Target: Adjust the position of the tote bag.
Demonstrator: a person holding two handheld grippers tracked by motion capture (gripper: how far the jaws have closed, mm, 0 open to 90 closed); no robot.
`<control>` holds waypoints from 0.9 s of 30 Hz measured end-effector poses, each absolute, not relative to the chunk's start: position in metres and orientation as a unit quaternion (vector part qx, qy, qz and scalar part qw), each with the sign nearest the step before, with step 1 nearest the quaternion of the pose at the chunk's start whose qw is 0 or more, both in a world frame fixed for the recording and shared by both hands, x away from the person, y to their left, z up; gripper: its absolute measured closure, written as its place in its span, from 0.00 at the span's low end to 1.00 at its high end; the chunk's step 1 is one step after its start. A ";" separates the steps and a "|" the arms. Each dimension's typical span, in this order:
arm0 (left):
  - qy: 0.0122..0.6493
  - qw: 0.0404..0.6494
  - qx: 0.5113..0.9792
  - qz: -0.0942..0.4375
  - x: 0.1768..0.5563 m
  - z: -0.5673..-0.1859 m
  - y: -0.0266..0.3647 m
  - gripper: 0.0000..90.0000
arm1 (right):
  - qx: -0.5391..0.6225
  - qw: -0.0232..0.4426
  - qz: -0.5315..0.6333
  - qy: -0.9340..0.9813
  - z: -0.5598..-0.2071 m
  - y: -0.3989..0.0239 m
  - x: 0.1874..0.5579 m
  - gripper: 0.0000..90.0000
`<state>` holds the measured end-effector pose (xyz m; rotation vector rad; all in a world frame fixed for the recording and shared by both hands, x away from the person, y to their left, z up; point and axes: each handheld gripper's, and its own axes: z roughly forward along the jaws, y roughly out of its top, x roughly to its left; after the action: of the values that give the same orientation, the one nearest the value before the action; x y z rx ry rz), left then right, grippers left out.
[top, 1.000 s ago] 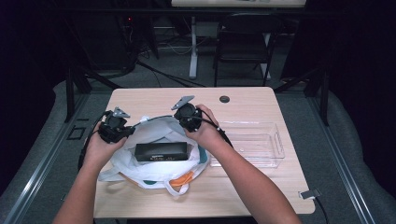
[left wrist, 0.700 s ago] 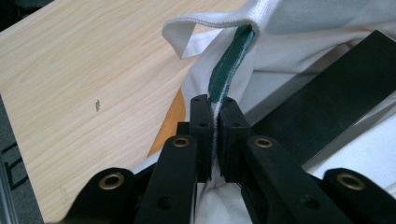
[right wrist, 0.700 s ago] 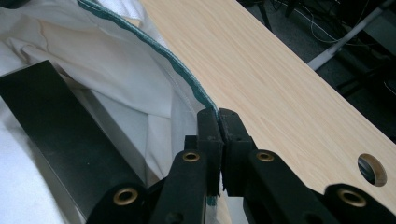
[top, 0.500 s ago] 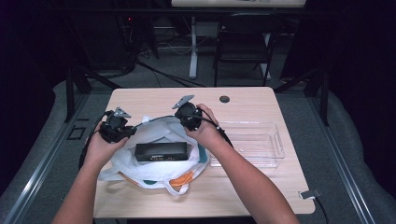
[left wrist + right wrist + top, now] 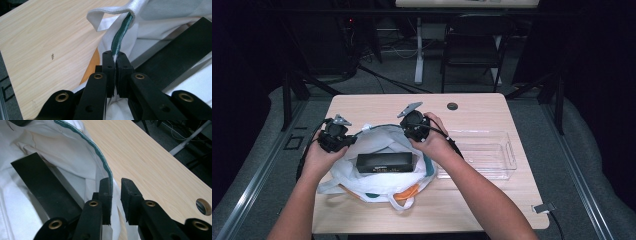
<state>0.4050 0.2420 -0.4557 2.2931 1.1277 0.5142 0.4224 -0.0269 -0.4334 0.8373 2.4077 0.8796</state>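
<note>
High view: white, green-edged bag (image 5: 377,172) holds a black box (image 5: 384,162); left tool (image 5: 113,56) pinches its rim, right tool (image 5: 116,182) just opening.

Black hand-held gripper (image 5: 113,75) jaws with brass-ringed screw holes, bare forearms

My left fingers (image 5: 110,65) pinch the bag (image 5: 377,180) rim, box (image 5: 384,162) just beyond. Bag rim lies between my right fingers (image 5: 105,192); tray (image 5: 482,155) sits right of them.

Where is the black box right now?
In the high view the black box lies in the mouth of the white bag, left of centre on the table, left of the clear plastic tray.
</note>
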 end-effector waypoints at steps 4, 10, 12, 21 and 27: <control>0.417 0.263 0.849 0.190 0.405 -0.456 0.241 0.97 | 0.309 0.219 0.326 0.866 -0.428 -0.032 0.414 0.82; 0.419 0.262 0.849 0.189 0.406 -0.456 0.241 0.97 | 0.318 0.207 0.328 0.865 -0.425 -0.039 0.404 0.80; 0.420 0.263 0.848 0.188 0.406 -0.456 0.242 0.97 | 0.319 0.206 0.328 0.865 -0.424 -0.040 0.401 0.80; 0.420 0.262 0.848 0.188 0.406 -0.456 0.242 0.97 | 0.331 0.198 0.328 0.862 -0.428 -0.047 0.396 0.77; 0.421 0.261 0.849 0.186 0.408 -0.456 0.242 0.97 | 0.337 0.198 0.314 0.865 -0.437 -0.048 0.398 0.74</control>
<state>0.4076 0.2417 -0.4565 2.2967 1.1384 0.5045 0.3982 -0.0483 -0.4371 0.9437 2.4205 0.8798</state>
